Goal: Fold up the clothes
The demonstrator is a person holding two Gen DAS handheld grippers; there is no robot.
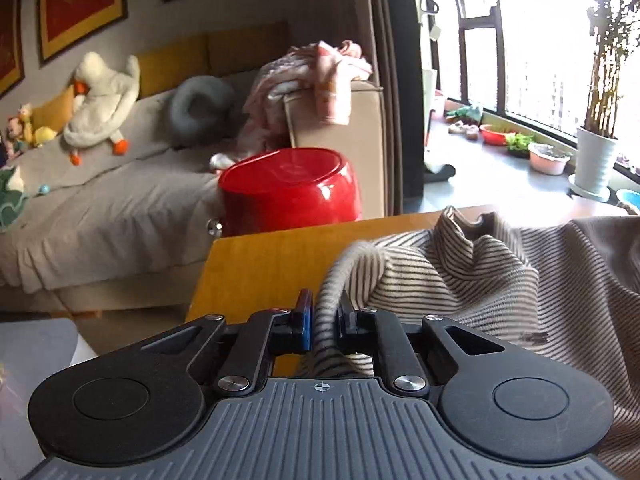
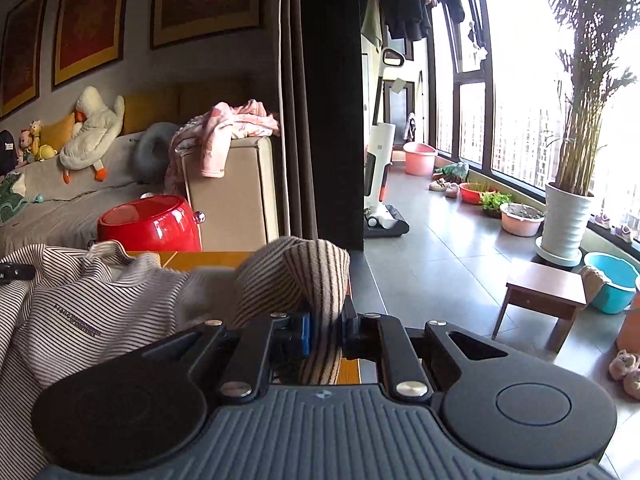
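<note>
A beige striped shirt (image 1: pixel 500 272) lies bunched on a yellow wooden table (image 1: pixel 272 256). My left gripper (image 1: pixel 324 316) is shut on a fold of the shirt's left edge, lifted just above the table. In the right wrist view the same striped shirt (image 2: pixel 92 312) spreads to the left, with small dark lettering on it. My right gripper (image 2: pixel 325 328) is shut on a bunched fold of the shirt at the table's right edge (image 2: pixel 348 368). The fabric hangs in a hump in front of each gripper.
A red round stool (image 1: pixel 292 196) stands beyond the table, by a grey sofa (image 1: pixel 100 200) with plush toys and pink clothes (image 1: pixel 316 72). To the right are a tiled floor, a small brown stool (image 2: pixel 540 300), basins, a potted plant (image 2: pixel 568 216) and a vacuum (image 2: pixel 380 176).
</note>
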